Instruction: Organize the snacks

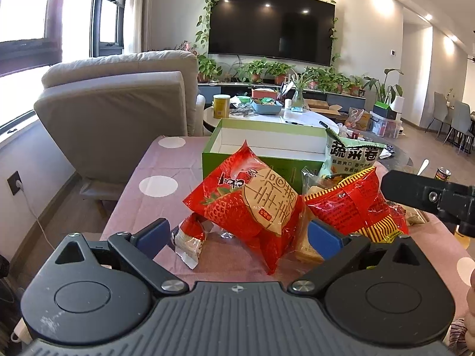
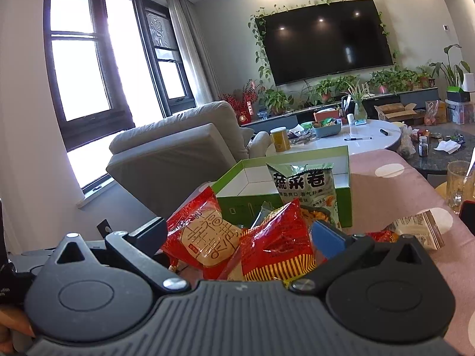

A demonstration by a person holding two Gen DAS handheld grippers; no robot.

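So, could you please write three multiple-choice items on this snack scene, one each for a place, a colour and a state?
1. Where does the green snack bag stand?
A. leaning on the green box
B. on the sofa
C. under the tablecloth

2. What colour is the strawberry packet?
A. blue
B. red
C. white

3. How is the left claw?
A. shut on a can
B. out of view
C. open

Answers: 1 A, the bag rests against the box front. 2 B, its wrapper is red. 3 C, its fingers stand wide apart around the packet.
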